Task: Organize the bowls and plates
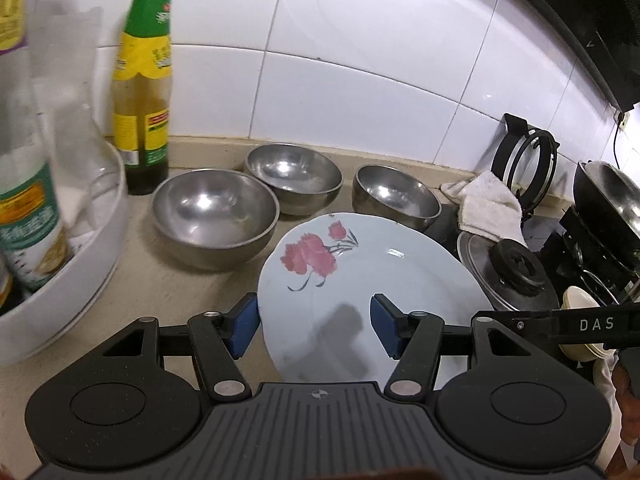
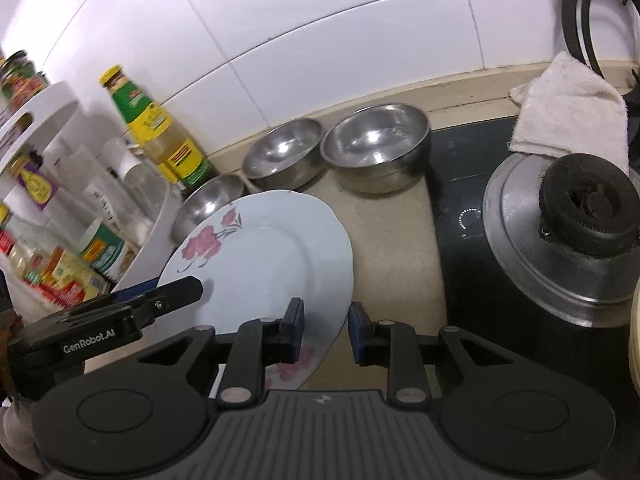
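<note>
Both grippers hold one flowered plate [image 1: 360,280] tilted above the worktop [image 1: 160,280], in front of three steel bowls [image 1: 216,216]. Left gripper [image 1: 316,326] fingers straddle its near rim, half open; right gripper [image 2: 326,334] fingers stand narrowly apart, flanking the edge.

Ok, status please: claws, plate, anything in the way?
Right claw shut on plate rim. Left claw astride opposite rim, grip unclear. Plate tilted, hiding part of nearest bowl. Lid well clear.
</note>
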The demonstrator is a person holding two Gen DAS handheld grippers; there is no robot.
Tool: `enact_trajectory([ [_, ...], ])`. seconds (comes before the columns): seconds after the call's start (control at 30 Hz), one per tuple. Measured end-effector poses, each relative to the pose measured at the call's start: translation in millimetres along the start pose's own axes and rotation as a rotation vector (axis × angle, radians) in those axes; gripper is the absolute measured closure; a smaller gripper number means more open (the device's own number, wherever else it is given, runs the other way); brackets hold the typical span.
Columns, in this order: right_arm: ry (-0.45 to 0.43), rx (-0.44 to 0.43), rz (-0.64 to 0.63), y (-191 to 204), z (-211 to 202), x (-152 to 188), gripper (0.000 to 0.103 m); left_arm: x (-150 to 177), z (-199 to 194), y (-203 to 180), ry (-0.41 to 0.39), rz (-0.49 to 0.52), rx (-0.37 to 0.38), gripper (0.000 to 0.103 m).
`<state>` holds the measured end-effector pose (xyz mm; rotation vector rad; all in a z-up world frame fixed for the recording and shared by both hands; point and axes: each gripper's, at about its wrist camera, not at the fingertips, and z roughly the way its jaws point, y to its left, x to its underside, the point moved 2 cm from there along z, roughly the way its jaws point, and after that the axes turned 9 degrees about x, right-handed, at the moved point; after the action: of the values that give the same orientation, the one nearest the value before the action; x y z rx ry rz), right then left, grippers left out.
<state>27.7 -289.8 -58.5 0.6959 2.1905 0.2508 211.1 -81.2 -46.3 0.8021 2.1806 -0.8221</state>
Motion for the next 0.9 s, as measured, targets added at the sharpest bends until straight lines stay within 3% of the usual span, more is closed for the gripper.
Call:
enact_trajectory([
  [0.43,0.077,-0.055,-0.085,15,-23,44,0.079,45,-47,-5,0.012,-0.043,-0.041,0.035],
  [0.9,0.075,-0.093,-0.141,20,-46,63,0.079,68,-81,-22,-0.028,-0.053,-0.082,0.034],
])
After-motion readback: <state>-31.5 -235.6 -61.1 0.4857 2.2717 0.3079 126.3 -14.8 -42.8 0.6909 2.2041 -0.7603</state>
